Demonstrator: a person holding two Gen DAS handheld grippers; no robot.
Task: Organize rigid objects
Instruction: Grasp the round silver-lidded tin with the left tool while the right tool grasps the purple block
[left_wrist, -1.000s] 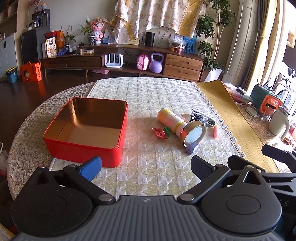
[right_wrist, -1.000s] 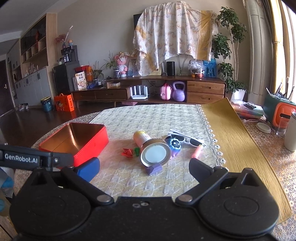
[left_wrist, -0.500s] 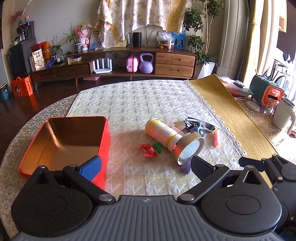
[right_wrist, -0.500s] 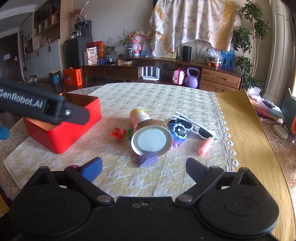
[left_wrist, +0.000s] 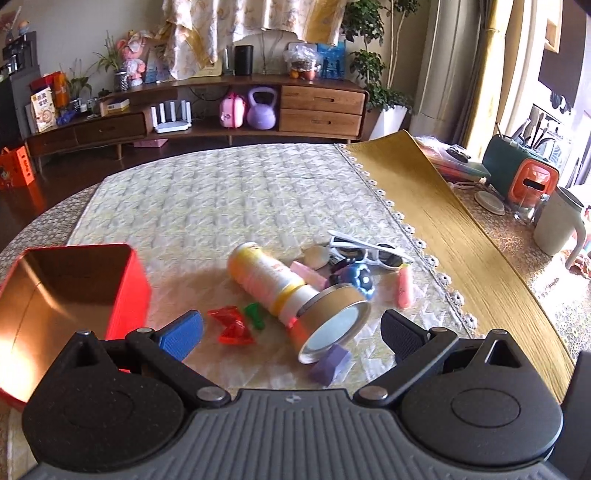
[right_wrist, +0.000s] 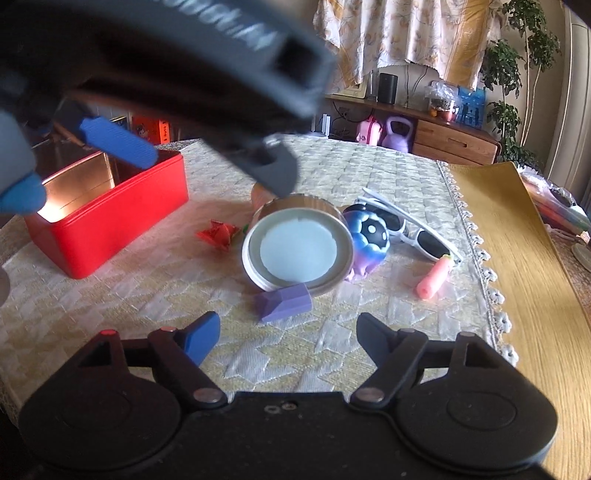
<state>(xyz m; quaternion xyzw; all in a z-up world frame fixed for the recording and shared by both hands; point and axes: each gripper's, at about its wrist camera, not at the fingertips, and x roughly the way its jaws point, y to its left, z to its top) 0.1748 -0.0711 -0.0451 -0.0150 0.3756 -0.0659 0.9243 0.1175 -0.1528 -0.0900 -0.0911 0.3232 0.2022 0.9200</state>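
Since the clutter sat bunched on the table beside the empty red tin (right_wrist: 110, 221), I had both tongs hovering over it. Right tongs (right_wrist: 288, 338) were apart, had just been closing, nothing between them, purple block (right_wrist: 284, 302) just ahead. Left tongs (left_wrist: 291, 328) gaped empty over the can (left_wrist: 325, 321). Compared with a second earlier, both sat closer and lower.

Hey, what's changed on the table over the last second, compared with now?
Both hand-held grippers came down and closer to the pile. The left hand-held gripper swung right, away from the red tin. The right hand-held gripper has just been closing partway, nothing between its jaws yet. The jar, purple block and sunglasses lie as before; nothing taken hold of.
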